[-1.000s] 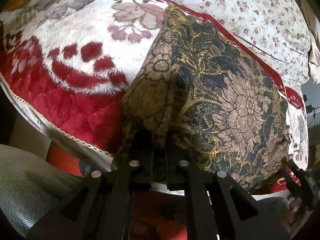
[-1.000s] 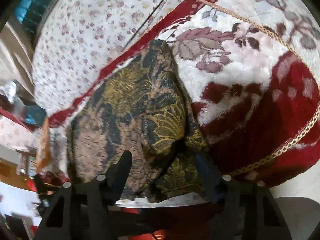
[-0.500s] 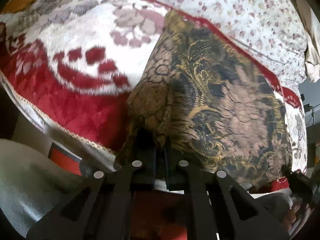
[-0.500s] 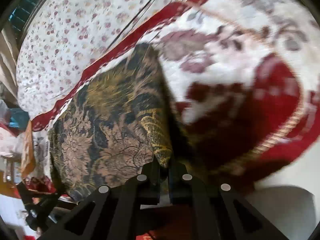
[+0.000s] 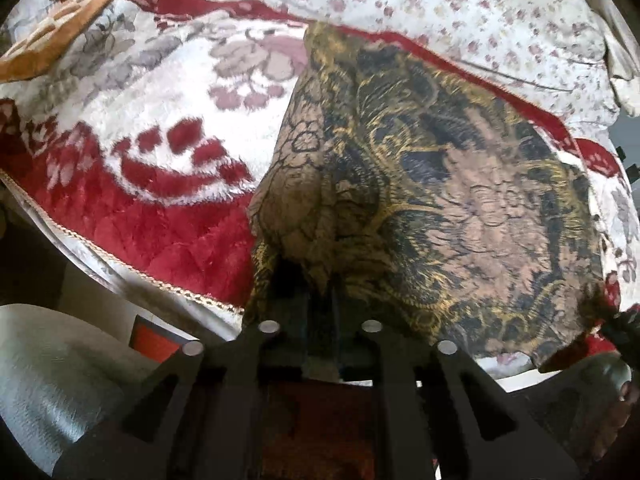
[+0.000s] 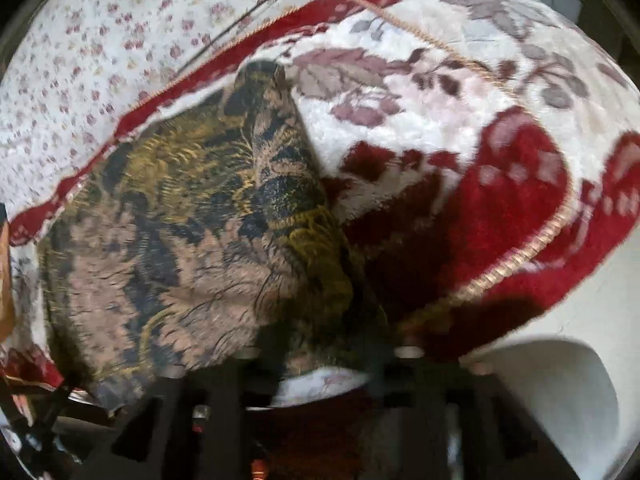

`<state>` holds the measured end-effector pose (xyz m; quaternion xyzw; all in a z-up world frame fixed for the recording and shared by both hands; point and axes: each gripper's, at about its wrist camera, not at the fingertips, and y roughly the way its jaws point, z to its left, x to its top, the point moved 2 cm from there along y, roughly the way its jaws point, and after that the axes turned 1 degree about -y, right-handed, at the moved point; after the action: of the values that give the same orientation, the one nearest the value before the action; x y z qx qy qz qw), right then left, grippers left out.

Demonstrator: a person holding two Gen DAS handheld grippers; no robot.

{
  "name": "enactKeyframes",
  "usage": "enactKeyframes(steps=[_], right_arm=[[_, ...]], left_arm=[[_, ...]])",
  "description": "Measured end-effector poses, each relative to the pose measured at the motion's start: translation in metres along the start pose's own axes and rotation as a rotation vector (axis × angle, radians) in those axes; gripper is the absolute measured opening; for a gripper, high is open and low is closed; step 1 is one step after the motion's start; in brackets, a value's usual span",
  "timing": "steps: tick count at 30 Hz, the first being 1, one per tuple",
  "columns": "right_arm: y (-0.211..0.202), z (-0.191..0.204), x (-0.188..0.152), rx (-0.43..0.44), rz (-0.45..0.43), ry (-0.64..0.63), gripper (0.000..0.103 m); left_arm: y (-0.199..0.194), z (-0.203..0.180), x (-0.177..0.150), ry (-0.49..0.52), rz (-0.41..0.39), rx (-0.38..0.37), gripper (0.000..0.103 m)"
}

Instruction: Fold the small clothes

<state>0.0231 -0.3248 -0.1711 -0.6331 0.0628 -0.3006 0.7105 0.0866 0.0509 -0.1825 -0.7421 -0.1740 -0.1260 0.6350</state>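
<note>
A small garment of black, gold and tan floral print lies on a red and white plush blanket. My left gripper is shut on the garment's near left corner, with the cloth bunched over the fingertips. In the right wrist view the same garment fills the left centre. My right gripper is under its near right corner; the cloth drapes over the fingers and hides them, and the view is blurred. The near edge of the garment is raised off the blanket between the two grippers.
A white sheet with small pink flowers lies behind the blanket. The blanket's gold-trimmed edge hangs over the bed's front. An orange patterned cushion sits at far left. A grey ribbed object is low on the left.
The right gripper went from open around the garment's corner to shut on it, then rose with the cloth. The left gripper kept its hold and lifted slightly; the garment's near edge came up.
</note>
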Motion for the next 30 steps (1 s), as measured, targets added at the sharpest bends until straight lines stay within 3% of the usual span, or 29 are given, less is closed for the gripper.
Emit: enactKeyframes(steps=[2, 6, 10, 14, 19, 23, 26, 28, 30], right_arm=[[-0.026, 0.008, -0.003, 0.048, -0.081, -0.010, 0.077], [-0.057, 0.047, 0.002, 0.269, -0.172, -0.105, 0.092], [-0.038, 0.075, -0.001, 0.402, -0.138, -0.129, 0.093], [-0.024, 0.092, -0.003, 0.479, -0.142, -0.165, 0.093], [-0.007, 0.085, -0.005, 0.470, -0.126, -0.193, 0.093], [-0.018, 0.091, -0.002, 0.528, -0.089, -0.229, 0.093], [-0.026, 0.115, 0.004, 0.602, -0.036, -0.289, 0.093], [-0.026, 0.139, 0.010, 0.604, -0.007, -0.343, 0.093], [-0.021, 0.163, 0.016, 0.629, 0.031, -0.375, 0.092]], left_arm=[[-0.010, 0.003, -0.002, 0.000, -0.016, -0.035, 0.017], [-0.032, 0.004, -0.008, -0.007, -0.091, -0.088, 0.032], [-0.053, 0.004, -0.007, -0.020, -0.191, -0.128, 0.053], [-0.065, 0.010, -0.005, -0.043, -0.254, -0.112, 0.062], [-0.059, 0.017, 0.007, -0.081, -0.224, -0.140, 0.063], [-0.059, 0.048, 0.034, -0.204, -0.201, -0.180, 0.063], [-0.048, 0.072, 0.052, -0.279, -0.147, -0.192, 0.064], [-0.036, 0.085, 0.065, -0.314, -0.108, -0.206, 0.064], [-0.027, 0.086, 0.069, -0.306, -0.093, -0.174, 0.064]])
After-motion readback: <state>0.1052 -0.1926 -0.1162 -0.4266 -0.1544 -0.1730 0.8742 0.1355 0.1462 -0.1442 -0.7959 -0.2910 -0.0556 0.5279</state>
